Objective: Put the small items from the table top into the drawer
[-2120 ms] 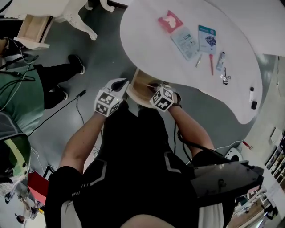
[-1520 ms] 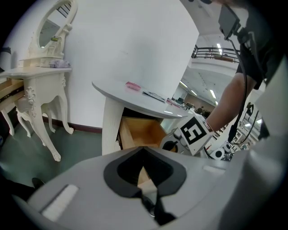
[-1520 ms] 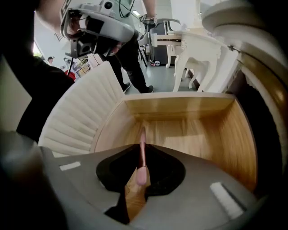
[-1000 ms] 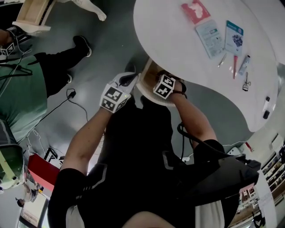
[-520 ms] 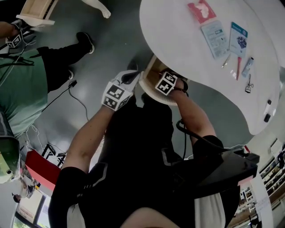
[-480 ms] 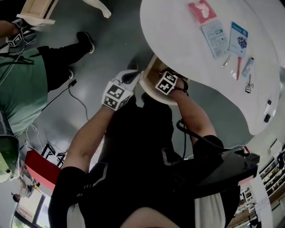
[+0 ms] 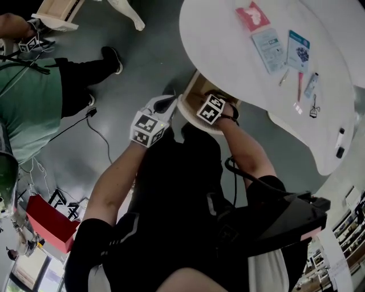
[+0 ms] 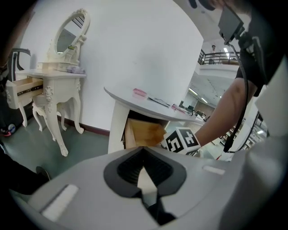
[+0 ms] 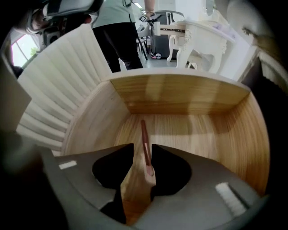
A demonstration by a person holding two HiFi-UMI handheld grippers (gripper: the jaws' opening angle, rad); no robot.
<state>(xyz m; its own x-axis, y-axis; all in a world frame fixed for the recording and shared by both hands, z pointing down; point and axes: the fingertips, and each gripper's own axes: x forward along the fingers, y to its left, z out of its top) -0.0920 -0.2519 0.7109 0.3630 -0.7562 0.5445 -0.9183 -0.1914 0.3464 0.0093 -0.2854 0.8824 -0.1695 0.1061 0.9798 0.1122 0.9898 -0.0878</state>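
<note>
A round-fronted wooden drawer stands pulled out under the white table. My right gripper points down into it, its marker cube over the drawer. Its jaws have just been opening; a thin red-brown brush lies between them on the drawer floor, with the pads off it. My left gripper hangs at the drawer's left edge, shut and empty. On the table lie a red packet, two cards, a red pen and a small tube.
A metal clip and two small dark items lie near the table's right edge. A person in green stands at the left by a white dressing table with an open drawer. A cable crosses the floor.
Both grippers stay at the drawer; only the head view has shifted a little. The items on the table top have not moved.
</note>
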